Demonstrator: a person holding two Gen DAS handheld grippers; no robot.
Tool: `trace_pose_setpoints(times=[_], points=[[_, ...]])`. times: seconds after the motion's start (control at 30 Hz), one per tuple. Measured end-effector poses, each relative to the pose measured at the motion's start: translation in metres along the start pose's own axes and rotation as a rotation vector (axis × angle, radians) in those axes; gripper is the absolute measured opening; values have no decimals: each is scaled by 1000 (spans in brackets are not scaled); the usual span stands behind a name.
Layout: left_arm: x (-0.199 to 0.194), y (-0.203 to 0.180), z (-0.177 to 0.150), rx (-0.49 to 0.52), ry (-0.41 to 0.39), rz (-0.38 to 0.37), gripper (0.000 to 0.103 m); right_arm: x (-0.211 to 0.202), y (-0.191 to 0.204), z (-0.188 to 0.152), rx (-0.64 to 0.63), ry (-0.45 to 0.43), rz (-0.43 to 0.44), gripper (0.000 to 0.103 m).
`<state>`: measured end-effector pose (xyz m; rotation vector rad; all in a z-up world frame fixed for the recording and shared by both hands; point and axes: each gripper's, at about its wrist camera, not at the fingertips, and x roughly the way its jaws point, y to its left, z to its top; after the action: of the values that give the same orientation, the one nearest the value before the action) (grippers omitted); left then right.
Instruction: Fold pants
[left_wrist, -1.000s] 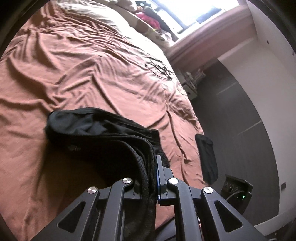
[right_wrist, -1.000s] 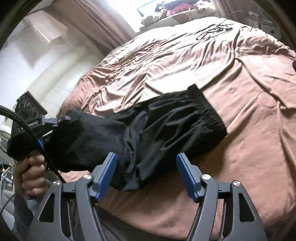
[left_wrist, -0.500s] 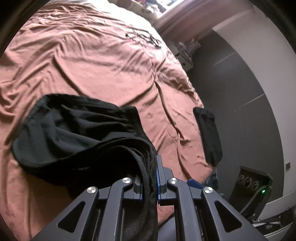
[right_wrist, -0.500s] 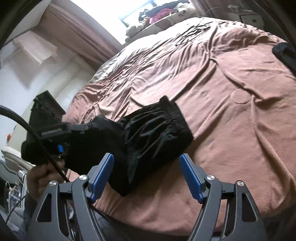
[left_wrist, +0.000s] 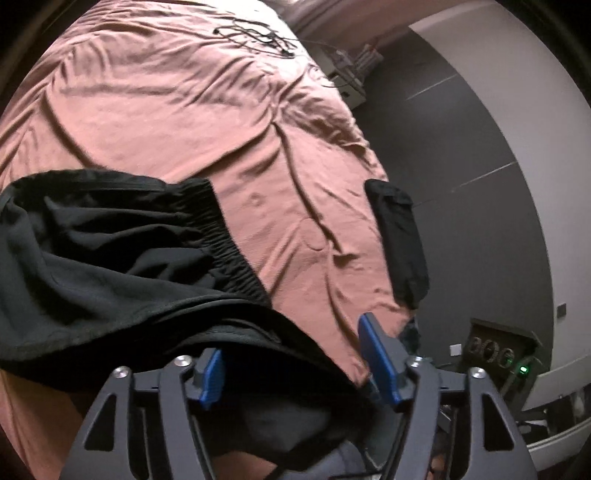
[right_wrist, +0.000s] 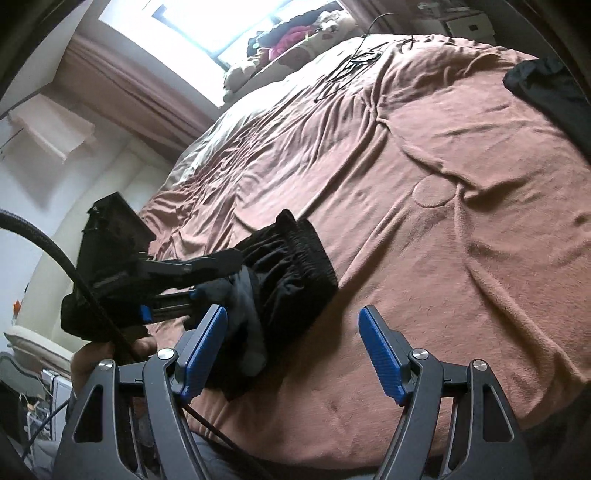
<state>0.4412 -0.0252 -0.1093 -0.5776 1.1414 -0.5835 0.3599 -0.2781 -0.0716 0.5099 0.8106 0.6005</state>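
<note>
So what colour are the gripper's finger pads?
Blue pads, clearest in the right wrist view.

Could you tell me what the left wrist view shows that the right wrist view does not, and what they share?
Only the left wrist view shows the dark grey wall panel beside the bed and a black box with a green light on the floor. Only the right wrist view shows the bright window, the pile of soft toys, and the left gripper from outside, its jaws just opened over the black folded pants. Both show the pants, the rumpled brown bedspread, the tangled black cable and a second black garment at the bed's edge.
</note>
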Motion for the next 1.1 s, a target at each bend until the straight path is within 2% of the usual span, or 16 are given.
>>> trace_pose_setpoints(times=[0.13, 0.27, 0.37, 0.63, 0.7, 0.9, 1.1], points=[[-19, 3, -4, -11, -32, -17, 78, 3, 2, 5, -5, 0, 13, 73], [-42, 15, -10, -34, -72, -13, 88, 11, 11, 10, -36, 30, 36, 73], [-57, 27, -16, -63, -99, 3, 88, 16, 23, 15, -79, 35, 45, 73], [-91, 80, -42, -168, -146, 76, 89, 54, 44, 19, -212, 139, -25, 73], [-98, 93, -50, -197, -156, 84, 96, 64, 48, 19, -252, 173, -55, 73], [-99, 118, -59, -255, -173, 64, 102, 90, 55, 25, -281, 235, -121, 73], [-74, 142, -60, -323, -146, 10, 102, 110, 52, 28, -266, 274, -130, 73]])
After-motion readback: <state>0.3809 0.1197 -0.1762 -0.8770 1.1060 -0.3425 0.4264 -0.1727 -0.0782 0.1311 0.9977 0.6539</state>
